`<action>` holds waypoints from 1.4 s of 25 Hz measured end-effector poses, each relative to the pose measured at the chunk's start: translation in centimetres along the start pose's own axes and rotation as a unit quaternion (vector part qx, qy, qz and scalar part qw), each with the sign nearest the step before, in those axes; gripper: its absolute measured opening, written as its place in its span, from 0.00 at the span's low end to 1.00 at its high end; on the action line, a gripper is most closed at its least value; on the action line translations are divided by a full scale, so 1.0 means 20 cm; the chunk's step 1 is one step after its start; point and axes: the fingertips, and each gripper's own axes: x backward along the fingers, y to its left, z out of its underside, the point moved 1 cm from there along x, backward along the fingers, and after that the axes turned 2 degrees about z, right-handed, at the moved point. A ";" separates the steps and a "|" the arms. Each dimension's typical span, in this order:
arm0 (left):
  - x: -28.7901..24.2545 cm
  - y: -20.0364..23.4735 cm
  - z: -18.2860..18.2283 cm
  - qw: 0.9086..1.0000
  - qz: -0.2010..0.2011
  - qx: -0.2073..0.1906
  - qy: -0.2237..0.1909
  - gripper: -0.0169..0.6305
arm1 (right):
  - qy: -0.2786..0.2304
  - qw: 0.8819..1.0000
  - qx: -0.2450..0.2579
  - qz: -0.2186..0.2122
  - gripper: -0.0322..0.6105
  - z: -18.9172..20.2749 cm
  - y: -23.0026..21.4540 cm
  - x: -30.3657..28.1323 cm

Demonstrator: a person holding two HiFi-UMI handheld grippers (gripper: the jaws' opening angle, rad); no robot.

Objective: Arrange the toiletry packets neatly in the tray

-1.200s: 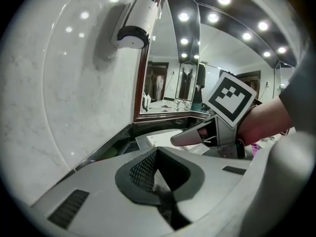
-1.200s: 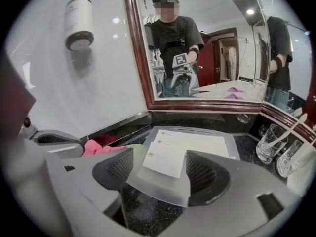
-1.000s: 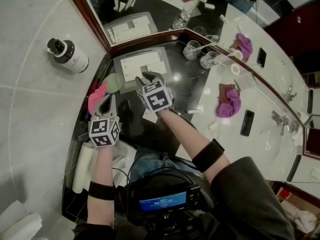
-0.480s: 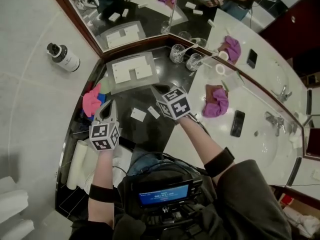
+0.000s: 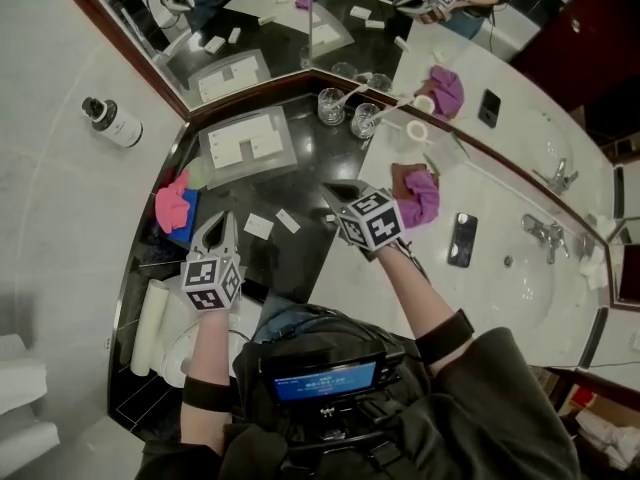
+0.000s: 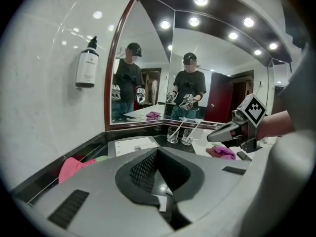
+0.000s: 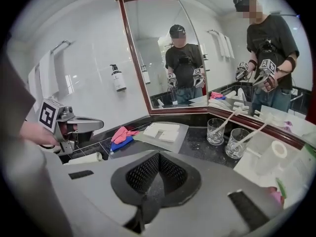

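The left hand-held gripper (image 5: 221, 224) was held clenched and empty, just beside two loose toiletry packets (image 5: 258, 225) laid flat and slantwise on the dark worktop (image 5: 300, 258). The tray (image 5: 222, 166) was set beyond them, toward the mirror. The right hand-held gripper (image 5: 338, 193) was likewise closed on nothing, farther off.

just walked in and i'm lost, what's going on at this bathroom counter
A person holds a gripper in each hand over a black stone vanity counter. The left gripper and the right gripper both have their tongs shut with nothing in them. Flat white toiletry packets already lie in the translucent grey tray near the mirror corner. Two small white packets lie loose on the counter, not yet in the tray.
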 end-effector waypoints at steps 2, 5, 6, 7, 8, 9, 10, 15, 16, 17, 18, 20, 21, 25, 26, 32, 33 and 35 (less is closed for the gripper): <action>0.00 -0.04 0.00 1.000 0.005 -0.006 0.002 0.03 | -0.001 1.000 -0.009 0.003 0.05 0.04 -0.03 0.04; 0.00 -0.10 0.01 1.000 0.012 -0.017 0.006 0.03 | 0.000 1.000 -0.018 0.009 0.05 0.10 -0.07 0.09; 0.01 -0.11 0.01 1.000 0.013 -0.018 0.006 0.03 | 0.000 1.000 -0.020 0.011 0.05 0.11 -0.08 0.10; 0.01 -0.12 0.01 1.000 0.015 -0.017 0.005 0.03 | -0.001 1.000 -0.021 0.013 0.05 0.12 -0.08 0.11; 0.01 -0.13 0.01 1.000 0.017 -0.014 0.003 0.03 | -0.001 1.000 -0.023 0.015 0.05 0.13 -0.09 0.12; 0.01 -0.14 0.01 1.000 0.018 -0.010 0.001 0.03 | -0.002 1.000 -0.025 0.016 0.05 0.14 -0.10 0.13; 0.01 -0.15 0.02 1.000 0.019 -0.008 -0.001 0.03 | -0.003 0.999 -0.027 0.018 0.05 0.15 -0.11 0.14; 0.02 -0.17 0.01 0.999 0.018 -0.026 -0.002 0.03 | -0.006 0.998 -0.046 0.035 0.05 0.19 -0.18 0.18; 0.03 -0.17 0.01 0.999 0.017 -0.029 -0.002 0.03 | -0.005 0.998 -0.049 0.037 0.05 0.19 -0.19 0.18; 0.03 -0.16 0.01 0.999 0.017 -0.029 -0.002 0.03 | -0.004 0.998 -0.050 0.036 0.05 0.20 -0.19 0.18; 0.03 -0.16 0.01 0.999 0.017 -0.029 -0.002 0.03 | -0.002 0.998 -0.050 0.035 0.05 0.20 -0.19 0.18; 0.04 -0.15 0.01 0.999 0.016 -0.028 -0.001 0.03 | 0.002 0.998 -0.046 0.031 0.05 0.21 -0.17 0.17; 0.04 -0.15 0.02 0.999 0.016 -0.028 0.000 0.03 | 0.003 0.999 -0.044 0.030 0.05 0.21 -0.16 0.16; 0.05 -0.13 0.03 1.000 0.014 -0.025 0.000 0.03 | 0.004 0.999 -0.036 0.025 0.10 0.21 -0.12 0.13; 0.05 -0.12 0.03 1.000 0.013 -0.025 0.001 0.03 | 0.006 0.999 -0.029 0.023 0.10 0.21 -0.10 0.12; 0.06 -0.06 0.07 1.000 0.012 -0.018 0.005 0.03 | 0.044 0.997 0.056 -0.009 0.16 0.24 0.10 -0.04; 0.06 -0.04 0.07 1.000 0.011 -0.016 0.006 0.03 | 0.051 0.996 0.069 -0.018 0.22 0.24 0.15 -0.07; 0.06 -0.01 0.09 1.000 0.010 -0.012 0.010 0.03 | 0.066 0.993 0.090 -0.038 0.38 0.24 0.25 -0.13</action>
